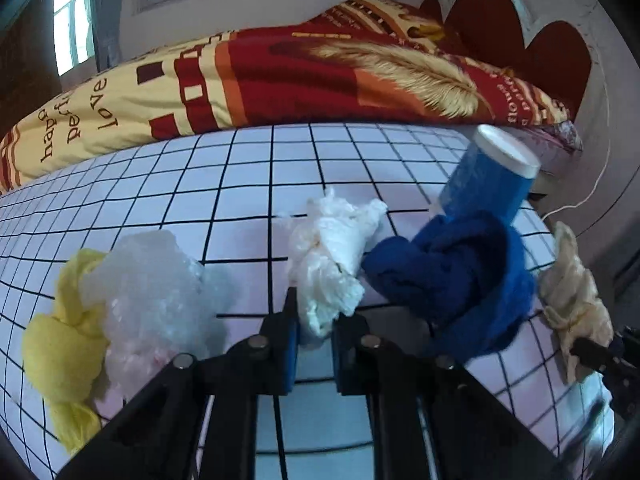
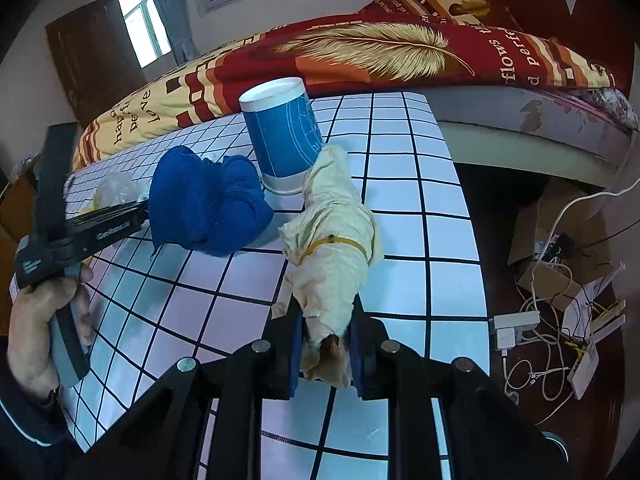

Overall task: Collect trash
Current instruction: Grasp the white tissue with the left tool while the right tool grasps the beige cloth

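Two grippers work over a grid-patterned table top (image 1: 248,184) strewn with trash. The left gripper (image 1: 314,330) has its jaws drawn in on the near end of a crumpled white bag (image 1: 332,256), which lies at mid-table and reaches away from the fingers. The right gripper (image 2: 326,344) is clamped on the near end of a cream wad (image 2: 336,240) bound with a yellow rubber band (image 2: 336,243); the wad stretches away from the jaws toward the far side. A crumpled blue cloth (image 1: 452,280) lies between the two bundles, just right of the white bag, and leans against an upturned blue paper cup (image 2: 280,136) at the far side; the far tip of the cream wad meets that cup. Left of the white bag sit a clear plastic wad (image 1: 160,292) and, touching it, a knotted yellow cloth (image 1: 60,352). A patterned quilt (image 1: 320,72) lies beyond the far table edge. Cables (image 2: 552,340) clutter the floor at right.
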The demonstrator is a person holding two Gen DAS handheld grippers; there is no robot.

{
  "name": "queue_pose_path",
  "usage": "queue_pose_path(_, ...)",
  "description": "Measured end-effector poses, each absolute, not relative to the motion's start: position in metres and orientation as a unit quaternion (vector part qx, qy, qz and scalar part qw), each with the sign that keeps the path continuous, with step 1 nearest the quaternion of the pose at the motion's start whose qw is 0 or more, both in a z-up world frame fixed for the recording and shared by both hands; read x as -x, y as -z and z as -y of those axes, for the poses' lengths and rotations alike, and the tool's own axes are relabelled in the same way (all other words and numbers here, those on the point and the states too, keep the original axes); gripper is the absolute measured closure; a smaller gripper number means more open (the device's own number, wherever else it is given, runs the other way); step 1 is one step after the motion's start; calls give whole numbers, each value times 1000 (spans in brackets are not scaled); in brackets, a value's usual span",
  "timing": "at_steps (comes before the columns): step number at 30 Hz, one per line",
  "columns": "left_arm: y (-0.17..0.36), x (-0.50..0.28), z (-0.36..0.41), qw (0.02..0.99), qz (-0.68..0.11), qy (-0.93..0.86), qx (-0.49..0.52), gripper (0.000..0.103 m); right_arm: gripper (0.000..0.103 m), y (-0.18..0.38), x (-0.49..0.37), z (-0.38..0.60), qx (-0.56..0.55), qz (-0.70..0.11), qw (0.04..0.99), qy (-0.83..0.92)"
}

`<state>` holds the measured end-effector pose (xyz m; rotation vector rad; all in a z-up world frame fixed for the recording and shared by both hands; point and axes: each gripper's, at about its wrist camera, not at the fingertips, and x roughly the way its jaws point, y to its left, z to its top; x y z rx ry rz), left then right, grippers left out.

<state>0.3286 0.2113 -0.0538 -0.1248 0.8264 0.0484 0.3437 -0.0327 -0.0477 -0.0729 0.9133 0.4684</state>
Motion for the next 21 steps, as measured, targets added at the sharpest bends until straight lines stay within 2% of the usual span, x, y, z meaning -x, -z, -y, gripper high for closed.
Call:
queue_pose_path(12, 29, -251, -207, 925, -371, -24, 83, 88, 82, 33, -320, 43, 40, -421, 878, -225)
queue_pose_path(21, 31, -189, -198, 924, -367, -21, 102, 88, 82, 21, -279, 59, 42, -413, 883, -219)
